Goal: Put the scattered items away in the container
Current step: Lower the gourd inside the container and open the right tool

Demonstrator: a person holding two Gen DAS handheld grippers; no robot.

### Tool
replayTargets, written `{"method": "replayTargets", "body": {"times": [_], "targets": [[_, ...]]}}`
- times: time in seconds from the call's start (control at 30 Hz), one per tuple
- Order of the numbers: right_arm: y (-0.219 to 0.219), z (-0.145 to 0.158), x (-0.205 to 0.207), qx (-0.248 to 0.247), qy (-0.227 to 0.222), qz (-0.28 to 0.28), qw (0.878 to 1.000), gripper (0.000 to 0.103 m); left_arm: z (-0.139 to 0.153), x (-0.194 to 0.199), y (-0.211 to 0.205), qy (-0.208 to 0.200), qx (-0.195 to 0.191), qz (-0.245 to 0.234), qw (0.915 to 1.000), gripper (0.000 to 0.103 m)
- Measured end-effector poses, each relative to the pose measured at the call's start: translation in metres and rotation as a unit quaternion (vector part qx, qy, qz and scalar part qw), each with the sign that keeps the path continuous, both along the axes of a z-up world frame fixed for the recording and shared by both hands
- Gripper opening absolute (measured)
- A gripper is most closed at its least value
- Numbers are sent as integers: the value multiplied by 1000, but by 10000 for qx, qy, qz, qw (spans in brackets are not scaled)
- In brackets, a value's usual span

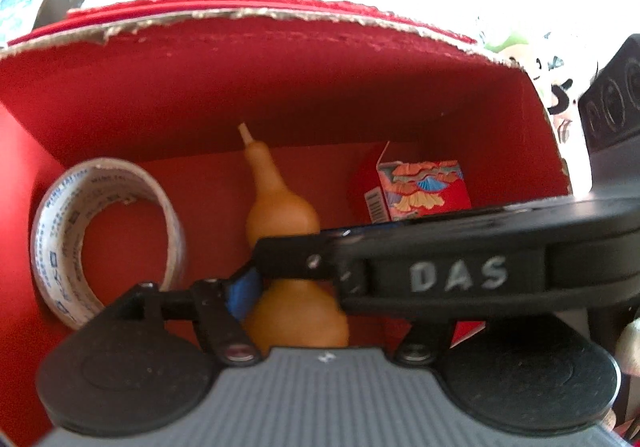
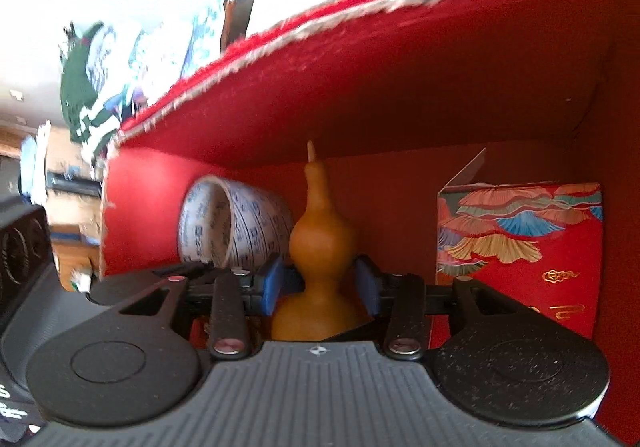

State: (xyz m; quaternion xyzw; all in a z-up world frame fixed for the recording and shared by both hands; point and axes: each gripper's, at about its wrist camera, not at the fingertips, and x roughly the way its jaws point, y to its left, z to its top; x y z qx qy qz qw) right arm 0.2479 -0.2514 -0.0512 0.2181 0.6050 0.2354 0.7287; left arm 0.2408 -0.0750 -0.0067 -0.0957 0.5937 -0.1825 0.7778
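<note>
An orange gourd (image 2: 322, 239) is inside the red box (image 2: 400, 87), its stem toward the far wall. My right gripper (image 2: 320, 283) straddles the gourd's narrow waist; its blue pads (image 2: 274, 283) stand a little off each side, so it is open. In the left wrist view the gourd (image 1: 280, 203) shows partly under the right gripper's black body (image 1: 460, 275). My left gripper (image 1: 320, 293) hovers above the gourd's lower bulb. Its left blue pad (image 1: 240, 293) stands well out to the side and holds nothing; its right finger is hidden behind the right gripper.
A roll of printed tape (image 1: 108, 239) leans at the box's left side. A small patterned red carton (image 1: 420, 191) stands at the right. The box's far wall (image 1: 280, 87) has a torn cardboard rim. Cluttered, overexposed surroundings lie outside the box.
</note>
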Motion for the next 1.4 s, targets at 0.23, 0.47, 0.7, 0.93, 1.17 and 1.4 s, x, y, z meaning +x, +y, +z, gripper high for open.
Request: {"method": "replayTargets", "body": {"times": [0.23, 0.47, 0.7, 0.93, 1.17, 1.4], "targets": [[-24, 15, -12, 43, -351, -379, 9987, 41, 12, -10, 4, -524, 76, 147, 9985, 69], [-27, 19, -11, 103, -478, -617, 9969, 36, 13, -9, 8, -430, 1, 196, 9989, 69], [-10, 13, -4, -285, -142, -218, 9993, 37, 14, -11, 7, -371, 0, 4, 9993, 67], [-15, 7, 0, 286, 140, -93, 9994, 40, 10, -11, 7, -208, -179, -95, 9996, 70], [-20, 11, -2, 362, -17, -283, 9989, 34, 16, -12, 10, -285, -194, -71, 9994, 71], [-47, 13, -7, 792, -244, -1028, 9912, 34, 22, -11, 8, -206, -610, -202, 9977, 60]]}}
